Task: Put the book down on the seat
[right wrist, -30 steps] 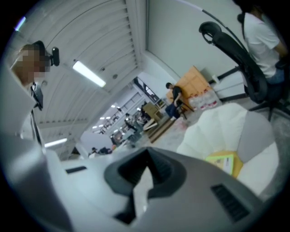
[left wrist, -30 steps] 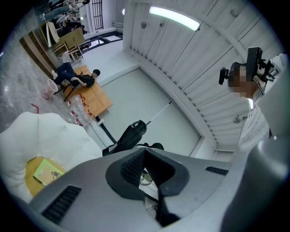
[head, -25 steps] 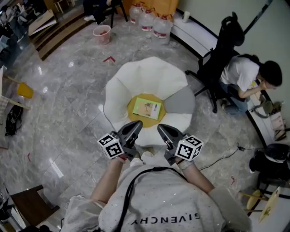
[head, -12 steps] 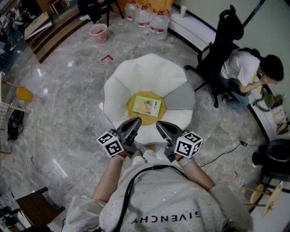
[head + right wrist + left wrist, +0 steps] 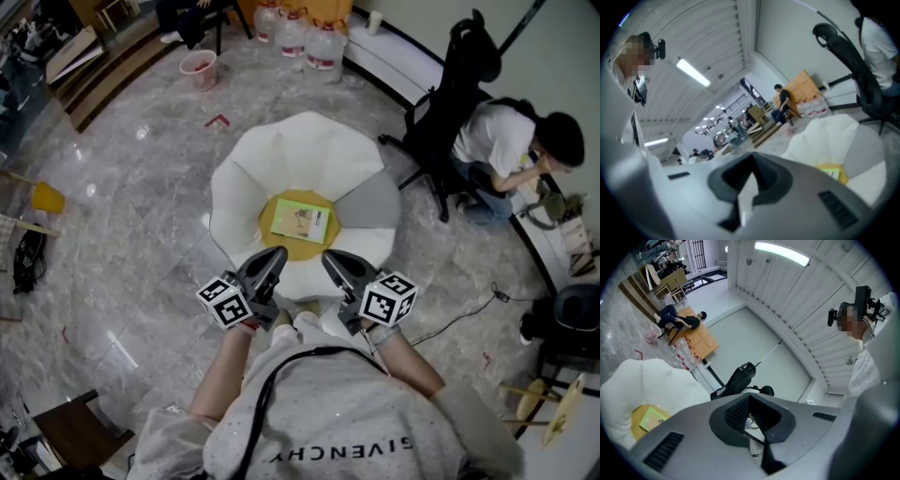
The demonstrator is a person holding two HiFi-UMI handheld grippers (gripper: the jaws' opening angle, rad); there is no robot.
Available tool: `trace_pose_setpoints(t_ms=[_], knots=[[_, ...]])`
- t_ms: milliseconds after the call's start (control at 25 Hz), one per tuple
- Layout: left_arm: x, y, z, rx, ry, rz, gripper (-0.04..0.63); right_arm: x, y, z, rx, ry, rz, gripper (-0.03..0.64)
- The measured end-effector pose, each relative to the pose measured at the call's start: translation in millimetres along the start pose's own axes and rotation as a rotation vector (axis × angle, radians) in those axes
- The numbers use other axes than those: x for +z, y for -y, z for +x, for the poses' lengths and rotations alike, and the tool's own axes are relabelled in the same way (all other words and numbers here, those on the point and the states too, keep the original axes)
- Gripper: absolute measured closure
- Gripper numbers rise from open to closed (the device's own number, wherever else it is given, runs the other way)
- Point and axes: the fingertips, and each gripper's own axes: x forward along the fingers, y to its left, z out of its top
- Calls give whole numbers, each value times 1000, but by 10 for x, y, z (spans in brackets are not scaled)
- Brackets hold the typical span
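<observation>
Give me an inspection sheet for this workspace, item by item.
Surface: white flower-shaped seat, yellow centre, one grey petal.
Job's things: book lies flat on the yellow centre, held by neither gripper.
Clutter: nothing seen on the seat besides the book.
Grippers: left gripper and right gripper both shut, empty, over the seat's near edge.
Cables: black cable down the wearer's back; thin cable on the floor, right.
Surroundings: pink bucket, water bottles, office chair, seated person.

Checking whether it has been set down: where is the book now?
In the head view, the book lies flat on the yellow centre of the white flower-shaped seat, just beyond the left gripper and right gripper, touching neither.
</observation>
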Motion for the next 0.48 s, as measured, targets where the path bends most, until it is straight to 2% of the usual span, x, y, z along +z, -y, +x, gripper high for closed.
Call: trace_pose_setpoints(t_ms=[480], knots=[[-14, -27, -57, 9, 3, -3, 572, 15, 12, 12, -6, 0, -15, 603]])
